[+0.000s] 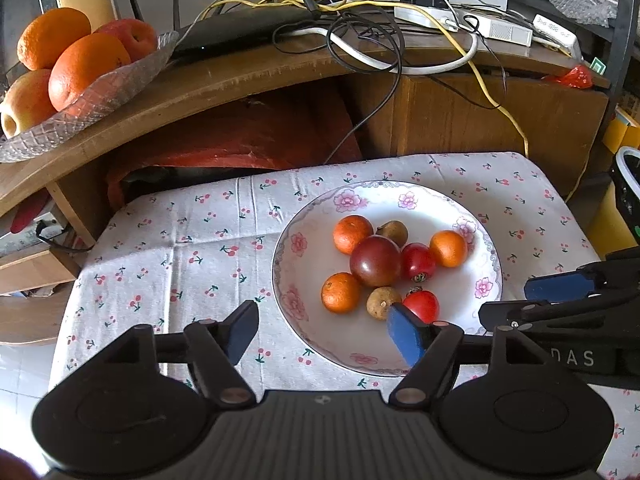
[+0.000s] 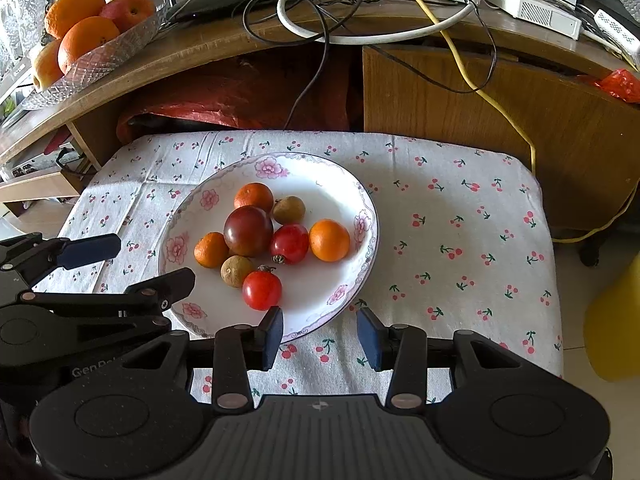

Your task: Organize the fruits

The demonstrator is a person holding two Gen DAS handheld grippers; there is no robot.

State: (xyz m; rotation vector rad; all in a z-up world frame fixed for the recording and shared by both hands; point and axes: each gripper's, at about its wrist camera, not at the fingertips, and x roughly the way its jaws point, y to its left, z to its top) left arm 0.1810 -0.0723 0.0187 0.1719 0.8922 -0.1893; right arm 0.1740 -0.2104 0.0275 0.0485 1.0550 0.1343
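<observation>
1. My left gripper (image 1: pixel 322 330) hangs low over the near edge of the cherry-print cloth (image 1: pixel 180 240), jaws spread wide and holding nothing; its right pad overlaps the near rim of the plate (image 1: pixel 304 336)

2. My right gripper (image 2: pixel 320 334) hovers at the plate's (image 2: pixel 348 300) near right rim, jaws also spread and empty, with the nearest red tomato (image 2: pixel 262 290) just ahead and a little left of the gap

3. That makes the right hand the nearer one, I judge: the tomato is round, with no long axis to line up on, so a short push forward and left should bring it between the jaws

4. The plate holds eight pieces in a loose cluster: three small oranges (image 1: pixel 353 234), a large dark tomato (image 1: pixel 375 261) in the middle, two red tomatoes and two small brown fruits (image 1: pixel 383 302)

5. On the wooden table (image 1: pixel 240 80) behind, up and left, a glass dish (image 1: pixel 100 100) holds big oranges (image 1: pixel 86 68) and apples (image 1: pixel 132 38); where the small fruit should go I cannot tell
</observation>
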